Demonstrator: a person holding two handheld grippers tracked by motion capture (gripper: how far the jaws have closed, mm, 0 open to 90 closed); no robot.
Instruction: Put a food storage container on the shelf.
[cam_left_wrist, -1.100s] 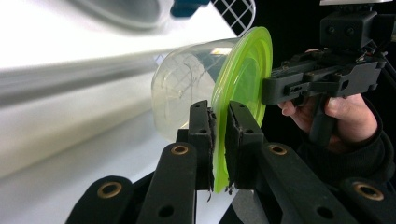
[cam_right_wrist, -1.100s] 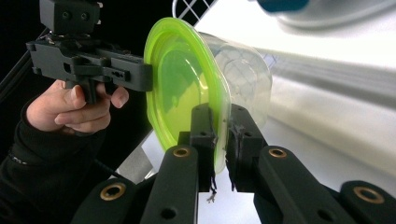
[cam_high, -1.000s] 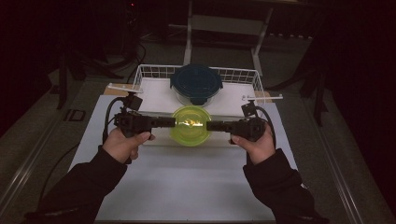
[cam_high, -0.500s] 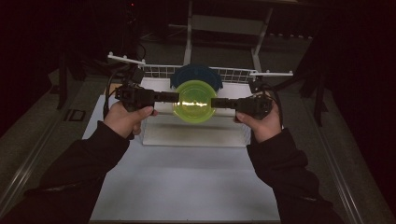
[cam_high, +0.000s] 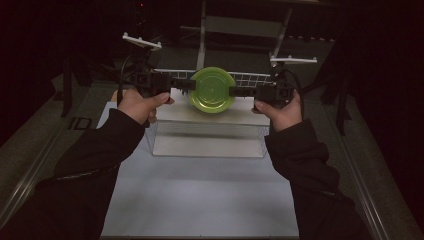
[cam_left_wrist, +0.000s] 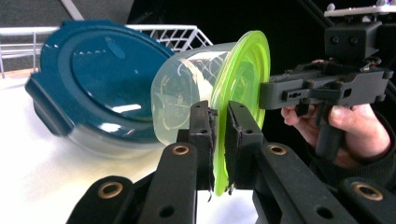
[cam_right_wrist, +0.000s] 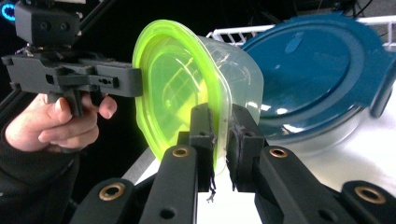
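Note:
A clear container with a green lid (cam_high: 212, 90) hangs in the air between my two grippers, tipped on its side so the lid faces the high view. My left gripper (cam_high: 192, 86) is shut on the lid's rim from the left, and the pads pinch the green edge (cam_left_wrist: 219, 116). From the right, my right gripper (cam_high: 232, 91) is shut on the opposite rim (cam_right_wrist: 218, 119). The clear tub (cam_left_wrist: 182, 102) points away toward a larger container with a dark blue lid (cam_left_wrist: 98, 79), also seen as the blue-lidded container (cam_right_wrist: 317, 70) in the right gripper view.
A white wire basket (cam_high: 250, 79) stands behind the held container, and the blue-lidded container lies in it (cam_right_wrist: 233, 31). Below the hands sits a pale raised platform with a clear front (cam_high: 207, 135) on the white table surface (cam_high: 200, 200). Dark floor surrounds the table.
Both grippers have risen and moved away from the person with the green-lidded container. It has tipped over so its lid now faces the high view and covers the blue lid.

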